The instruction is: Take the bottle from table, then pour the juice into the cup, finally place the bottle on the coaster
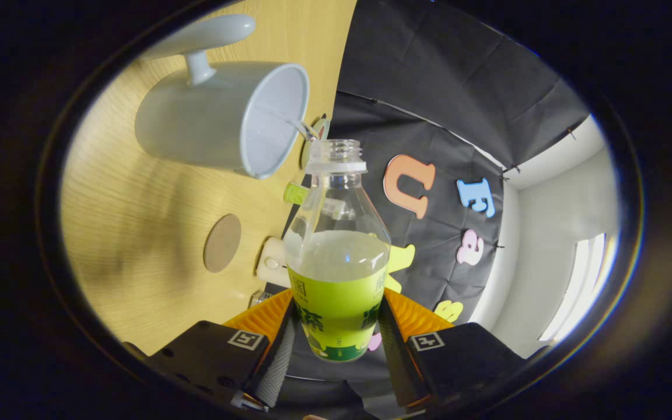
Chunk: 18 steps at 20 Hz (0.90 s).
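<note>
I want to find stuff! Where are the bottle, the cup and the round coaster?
bottle (pixel 336 303): gripper view, on its green label, between the tool's fingers.
cup (pixel 196 125): gripper view, on its outer side wall, below the handle.
coaster (pixel 223 242): gripper view, middle of the flat round disc on the table.

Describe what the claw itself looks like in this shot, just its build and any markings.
The claw has two fingers with finely ribbed inner pads. Each finger sits on a blocky black carrier with rounded corners, and each carrier bears a small square black-and-white marker tag on its top face. Ridged orange wedge-shaped pieces sit between the carriers and the fingers. A few small screw holes show on one carrier. No cables or sleeves are visible.
</note>
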### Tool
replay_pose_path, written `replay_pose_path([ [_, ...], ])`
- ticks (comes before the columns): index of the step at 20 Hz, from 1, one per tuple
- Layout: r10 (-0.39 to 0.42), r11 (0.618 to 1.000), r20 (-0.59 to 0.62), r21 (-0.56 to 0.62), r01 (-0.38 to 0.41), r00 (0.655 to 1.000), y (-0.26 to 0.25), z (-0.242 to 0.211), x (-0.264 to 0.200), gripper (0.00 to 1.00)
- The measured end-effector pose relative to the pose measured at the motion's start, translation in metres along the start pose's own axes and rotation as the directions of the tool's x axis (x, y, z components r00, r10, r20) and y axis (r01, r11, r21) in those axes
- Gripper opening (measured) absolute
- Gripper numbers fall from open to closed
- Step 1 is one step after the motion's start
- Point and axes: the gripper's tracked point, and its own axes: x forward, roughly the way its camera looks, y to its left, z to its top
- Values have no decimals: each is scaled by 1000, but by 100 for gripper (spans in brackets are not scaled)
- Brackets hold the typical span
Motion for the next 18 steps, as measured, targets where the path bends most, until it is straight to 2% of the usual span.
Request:
replay_pose_path([
  [18,-65,994,7,-86,66,998,-22,-3,18,77],
])
